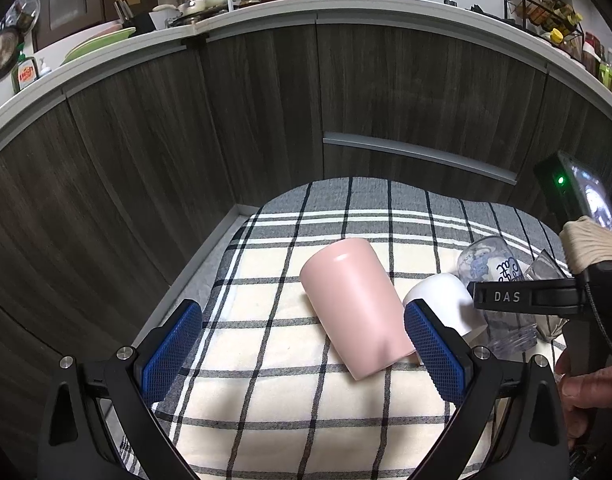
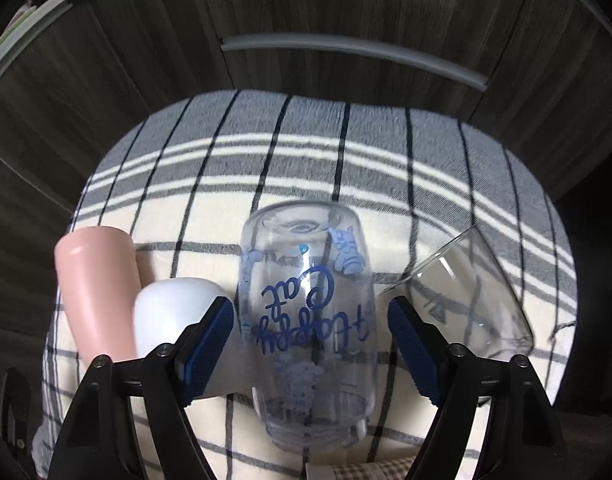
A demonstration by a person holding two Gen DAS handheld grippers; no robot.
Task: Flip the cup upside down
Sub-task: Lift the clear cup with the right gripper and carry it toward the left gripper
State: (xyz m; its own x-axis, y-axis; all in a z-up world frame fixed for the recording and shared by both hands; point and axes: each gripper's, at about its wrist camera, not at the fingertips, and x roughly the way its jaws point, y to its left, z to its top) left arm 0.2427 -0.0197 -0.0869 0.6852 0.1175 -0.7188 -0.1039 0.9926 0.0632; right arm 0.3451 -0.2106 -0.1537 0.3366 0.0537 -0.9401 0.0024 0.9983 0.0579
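A pink cup (image 1: 353,312) stands upside down on the plaid cloth (image 1: 274,396), ahead of my open, empty left gripper (image 1: 302,332), nearer its right finger. Beside it stands an upside-down white cup (image 1: 449,300). A clear glass with blue "Happy Cat" print (image 2: 309,320) stands upside down between the fingers of my right gripper (image 2: 309,328), which is open with a gap on each side. The pink cup (image 2: 94,292) and white cup (image 2: 170,312) show left of it. A plain clear glass (image 2: 465,300) stands to the right, mouth up.
Dark wood cabinet fronts (image 1: 186,140) with a grey handle (image 1: 417,156) rise right behind the cloth. A counter with kitchenware (image 1: 210,0) runs above. The right hand-held gripper's body (image 1: 537,300) and the person's hand (image 1: 589,388) sit at the left view's right edge.
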